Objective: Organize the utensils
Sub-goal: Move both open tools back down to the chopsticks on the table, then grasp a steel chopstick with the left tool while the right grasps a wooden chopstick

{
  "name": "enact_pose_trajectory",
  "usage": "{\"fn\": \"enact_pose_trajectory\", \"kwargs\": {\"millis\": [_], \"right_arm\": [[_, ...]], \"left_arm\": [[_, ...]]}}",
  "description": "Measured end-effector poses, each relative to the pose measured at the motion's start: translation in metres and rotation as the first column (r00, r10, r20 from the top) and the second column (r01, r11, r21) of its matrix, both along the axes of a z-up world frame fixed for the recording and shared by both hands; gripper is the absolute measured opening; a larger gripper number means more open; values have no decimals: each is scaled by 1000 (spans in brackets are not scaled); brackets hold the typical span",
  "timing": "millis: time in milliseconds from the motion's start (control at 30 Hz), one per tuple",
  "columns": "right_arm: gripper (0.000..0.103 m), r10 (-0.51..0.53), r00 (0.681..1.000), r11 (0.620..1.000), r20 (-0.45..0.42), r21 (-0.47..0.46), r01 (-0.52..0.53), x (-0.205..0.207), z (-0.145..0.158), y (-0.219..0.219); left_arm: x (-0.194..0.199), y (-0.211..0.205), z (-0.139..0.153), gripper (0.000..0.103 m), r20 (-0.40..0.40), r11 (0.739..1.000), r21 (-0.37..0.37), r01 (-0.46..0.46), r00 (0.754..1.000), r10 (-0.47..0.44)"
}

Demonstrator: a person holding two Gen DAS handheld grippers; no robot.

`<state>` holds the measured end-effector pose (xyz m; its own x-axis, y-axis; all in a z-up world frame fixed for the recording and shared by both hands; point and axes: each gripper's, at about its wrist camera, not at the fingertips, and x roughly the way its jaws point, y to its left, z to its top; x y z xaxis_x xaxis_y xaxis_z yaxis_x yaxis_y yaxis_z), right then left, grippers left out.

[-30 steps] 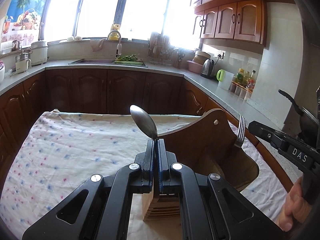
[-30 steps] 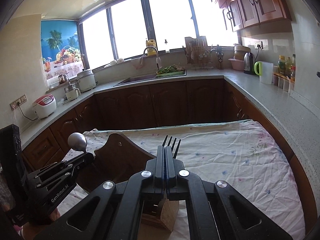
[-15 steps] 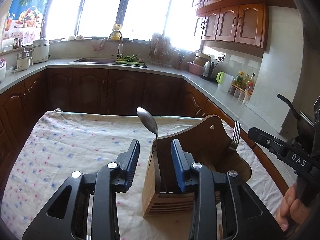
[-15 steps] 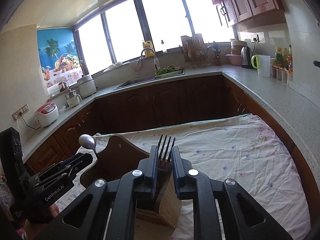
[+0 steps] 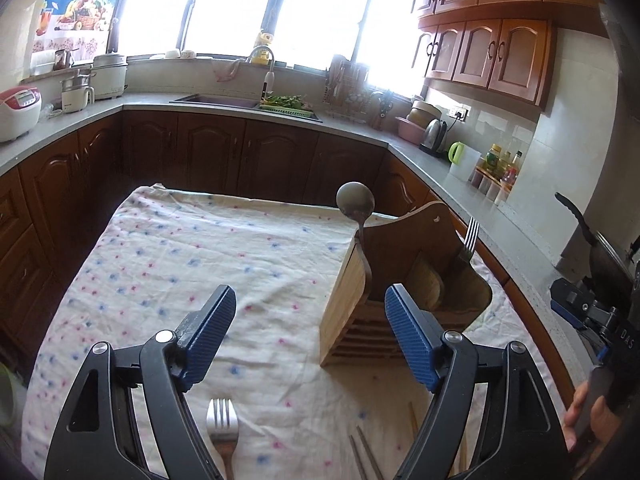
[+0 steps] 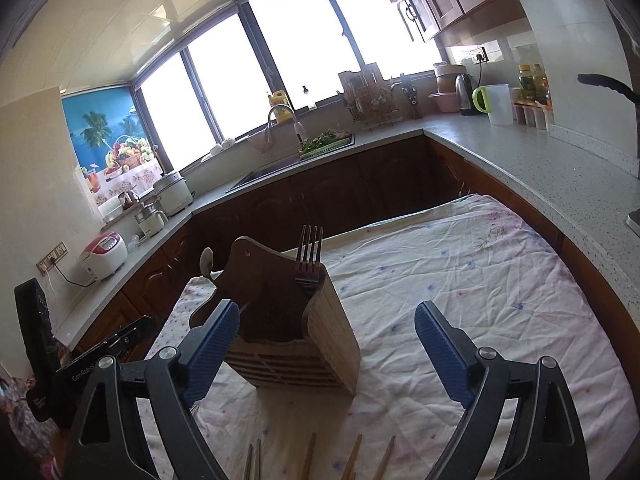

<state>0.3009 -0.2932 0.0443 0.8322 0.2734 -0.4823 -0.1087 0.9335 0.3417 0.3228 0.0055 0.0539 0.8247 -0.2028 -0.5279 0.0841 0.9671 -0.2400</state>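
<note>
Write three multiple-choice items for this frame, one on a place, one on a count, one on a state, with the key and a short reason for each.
1. Where is the spoon?
A. Flat on the tablecloth
B. Standing in the wooden utensil holder, bowl up
C. In the left claw

2. How many forks show in the left wrist view?
A. One
B. Two
C. Four

3. What state is the right claw in?
A. Open, holding nothing
B. Shut on a fork
C. Shut on chopsticks

Key:
1 B: its handle runs down into the holder's left side.
2 B: one fork stands in the holder, another fork lies on the tablecloth by the left claw.
3 A: its blue pads are spread wide with only the holder and cloth beyond them.
</note>
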Motion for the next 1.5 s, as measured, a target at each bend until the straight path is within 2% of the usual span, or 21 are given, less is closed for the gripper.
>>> {"fn": "enact_pose_trajectory", "kwargs": {"millis": [133, 367, 667, 967, 1333, 1500], "right_arm": [[98, -2, 1000, 1000, -28, 17, 2, -26, -5, -4], [98, -12, 997, 999, -77, 34, 15, -73, -23, -11], [98, -47, 989, 998, -137, 35, 52, -117, -47, -21], [98, -60, 981, 997, -183, 39, 68, -129, -66, -24], [97, -57, 973, 998, -226, 15, 62, -116, -80, -22], [81, -62, 964, 998, -259, 5, 65, -105, -87, -24]], "left_arm": [[-30, 14, -6, 80, -38, 1000, -3, -19, 999, 18], [-79, 32, -26, 80, -115, 999, -23, -39, 993, 36], [-116, 26, -50, 80, -186, 999, -32, -14, 982, 8], [-124, 7, -63, 80, -237, 999, -17, 29, 971, -33], [-111, -15, -75, 80, -301, 997, 23, 68, 952, -58], [-99, -29, -80, 79, -335, 994, 38, 104, 938, -85]]}}
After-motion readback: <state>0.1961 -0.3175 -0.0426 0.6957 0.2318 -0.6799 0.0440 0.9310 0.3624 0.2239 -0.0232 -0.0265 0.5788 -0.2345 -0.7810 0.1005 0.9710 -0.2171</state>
